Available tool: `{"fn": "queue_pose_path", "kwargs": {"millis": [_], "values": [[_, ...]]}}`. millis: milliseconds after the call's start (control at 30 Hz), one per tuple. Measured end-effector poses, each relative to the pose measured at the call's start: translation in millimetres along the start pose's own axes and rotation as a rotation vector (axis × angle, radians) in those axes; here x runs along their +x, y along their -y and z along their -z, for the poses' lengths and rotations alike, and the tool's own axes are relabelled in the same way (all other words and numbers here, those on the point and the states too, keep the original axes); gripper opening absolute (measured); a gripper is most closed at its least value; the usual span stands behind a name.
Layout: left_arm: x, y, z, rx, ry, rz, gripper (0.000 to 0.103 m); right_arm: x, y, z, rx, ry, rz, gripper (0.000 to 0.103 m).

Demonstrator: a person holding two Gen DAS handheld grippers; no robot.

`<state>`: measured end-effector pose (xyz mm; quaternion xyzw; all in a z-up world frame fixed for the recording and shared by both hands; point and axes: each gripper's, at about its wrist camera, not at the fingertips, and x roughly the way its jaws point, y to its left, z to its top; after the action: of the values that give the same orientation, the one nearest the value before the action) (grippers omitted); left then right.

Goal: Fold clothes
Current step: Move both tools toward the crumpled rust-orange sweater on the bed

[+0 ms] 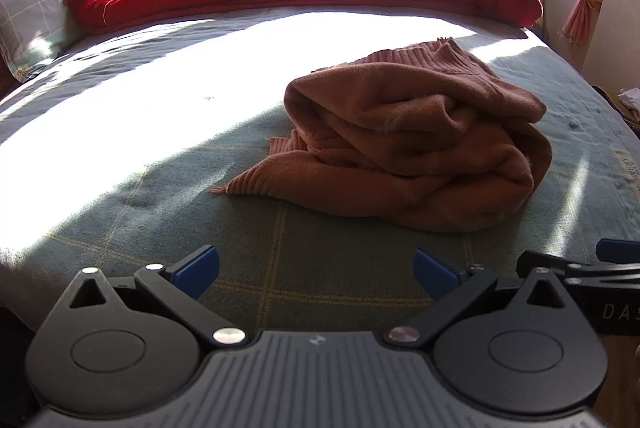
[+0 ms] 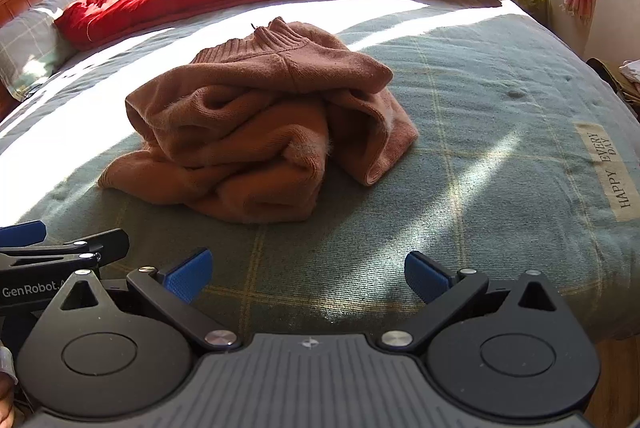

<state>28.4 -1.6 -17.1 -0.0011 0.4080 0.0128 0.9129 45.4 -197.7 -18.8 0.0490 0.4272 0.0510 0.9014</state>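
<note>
I'm hovering both grippers over the near edge of the bed (image 2: 480, 76), left gripper (image 1: 316, 270) and right gripper (image 2: 307, 274) both with fingers spread wide, holding nothing. The rust-orange sweater (image 2: 256, 124) is sitting mid-bed in a rumpled heap, ribbed collar on top, clear of both. My worry: the layers are bunched, so I'm likely pinching several at once and dragging the whole lump instead of one edge.
</note>
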Motion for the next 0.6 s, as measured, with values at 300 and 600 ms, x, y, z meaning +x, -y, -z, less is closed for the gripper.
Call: {"fn": "queue_pose_path", "kwargs": {"millis": [300, 600], "values": [[10, 2, -3, 0.003, -0.008, 0.003, 0.103, 13, 1, -4, -0.006, -0.015, 0.004, 0.103], [20, -1, -8, -0.010, -0.022, 0.004, 0.103, 25, 2, -13, -0.005, -0.032, 0.009, 0.103]]}}
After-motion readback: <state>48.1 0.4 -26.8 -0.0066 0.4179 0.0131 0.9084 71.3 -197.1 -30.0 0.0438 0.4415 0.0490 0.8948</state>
